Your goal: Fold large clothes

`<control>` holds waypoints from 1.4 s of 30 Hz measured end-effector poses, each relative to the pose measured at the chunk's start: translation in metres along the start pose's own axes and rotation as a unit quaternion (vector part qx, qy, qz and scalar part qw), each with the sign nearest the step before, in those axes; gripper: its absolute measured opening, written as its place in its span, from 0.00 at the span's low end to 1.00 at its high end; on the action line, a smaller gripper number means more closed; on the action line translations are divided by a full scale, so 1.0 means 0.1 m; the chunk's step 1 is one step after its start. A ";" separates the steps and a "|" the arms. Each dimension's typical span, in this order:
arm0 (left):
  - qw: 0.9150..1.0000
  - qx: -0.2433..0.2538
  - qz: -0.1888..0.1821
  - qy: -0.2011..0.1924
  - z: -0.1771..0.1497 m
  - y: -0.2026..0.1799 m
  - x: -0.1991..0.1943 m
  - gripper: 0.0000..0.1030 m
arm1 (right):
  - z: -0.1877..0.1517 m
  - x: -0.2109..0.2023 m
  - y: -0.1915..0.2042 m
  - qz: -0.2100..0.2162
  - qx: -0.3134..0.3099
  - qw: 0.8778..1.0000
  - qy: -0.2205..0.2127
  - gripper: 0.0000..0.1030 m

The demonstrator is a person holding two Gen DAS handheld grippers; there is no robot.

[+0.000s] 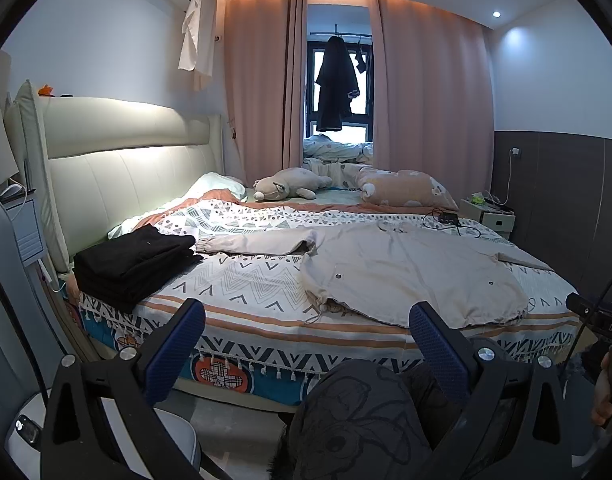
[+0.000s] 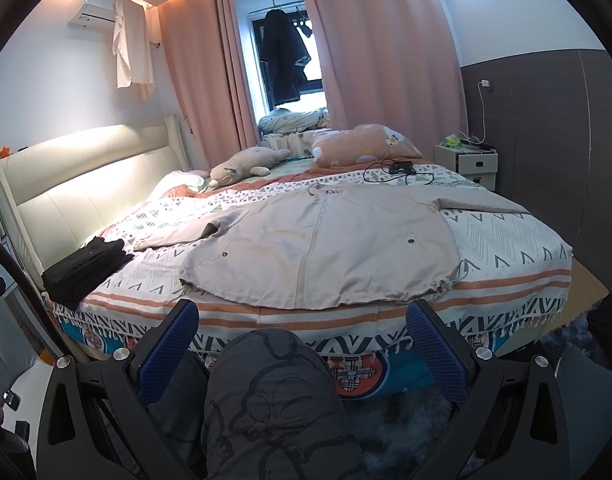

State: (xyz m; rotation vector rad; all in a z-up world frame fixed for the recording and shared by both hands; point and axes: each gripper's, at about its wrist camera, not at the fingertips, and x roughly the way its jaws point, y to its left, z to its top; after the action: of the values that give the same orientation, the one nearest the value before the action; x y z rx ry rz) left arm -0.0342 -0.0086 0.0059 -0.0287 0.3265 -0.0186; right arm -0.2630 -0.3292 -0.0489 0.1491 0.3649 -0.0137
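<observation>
Beige jacket (image 2: 322,248) spread flat on bed (image 2: 518,264), sleeves out, ahead of both jaws, unfolded yet. Folded black stack (image 1: 133,264) far left, seemingly done. Left gripper (image 1: 306,344) and right gripper (image 2: 301,340) spread wide, empty.

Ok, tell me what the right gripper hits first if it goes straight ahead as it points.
Probably the hem of the beige jacket spread on the bed; the right gripper is open and nothing else shows between, though depth is unclear.

Cream padded leather headboard (image 1: 121,152) at left, pink floor-length curtains (image 1: 430,92) flanking far dark-framed window (image 1: 340,120), grey lower wall panel (image 2: 546,120) right, white ceiling spotlight (image 1: 496,14)
</observation>
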 end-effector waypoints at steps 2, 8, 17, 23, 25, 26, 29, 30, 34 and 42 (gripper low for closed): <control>1.000 0.001 0.001 0.002 0.00 0.00 0.02 1.00 | 0.00 0.02 0.00 0.000 0.000 1.000 0.001 1.00; 1.000 0.002 0.001 0.009 0.06 0.04 0.17 1.00 | 0.03 0.12 0.03 0.004 0.002 1.000 0.005 1.00; 0.999 -0.004 0.020 0.026 0.15 0.20 0.60 1.00 | 0.22 0.54 0.15 0.014 0.001 1.000 0.013 1.00; 0.999 -0.026 0.029 0.037 0.24 0.34 1.01 1.00 | 0.41 1.03 0.25 0.019 -0.010 0.999 0.025 1.00; 0.998 -0.026 0.035 0.038 0.27 0.37 1.14 1.00 | 0.49 1.17 0.26 0.021 -0.011 0.999 0.024 1.00; 0.998 -0.029 0.036 0.041 0.29 0.39 1.23 1.00 | 0.54 1.25 0.26 0.021 -0.012 0.999 0.024 1.00; 0.997 -0.040 0.032 0.053 0.36 0.47 1.50 1.00 | 0.65 1.51 0.25 0.024 -0.007 0.999 0.027 1.00; 0.997 -0.043 0.030 0.056 0.39 0.50 1.59 1.00 | 0.68 1.60 0.25 0.024 -0.006 0.999 0.030 1.00; 0.996 -0.053 0.031 0.071 0.46 0.59 1.92 1.00 | 0.84 1.93 0.28 0.027 -0.004 0.999 0.041 1.00; 0.992 -0.067 0.037 0.097 0.59 0.82 2.51 1.00 | 1.12 2.56 0.40 0.035 0.006 0.998 0.049 1.00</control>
State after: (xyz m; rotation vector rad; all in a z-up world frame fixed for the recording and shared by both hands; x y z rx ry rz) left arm 0.2239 0.0689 -0.0213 -0.1490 0.5232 0.0750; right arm 0.0174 -0.3030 -0.0306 0.1741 0.4566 0.0609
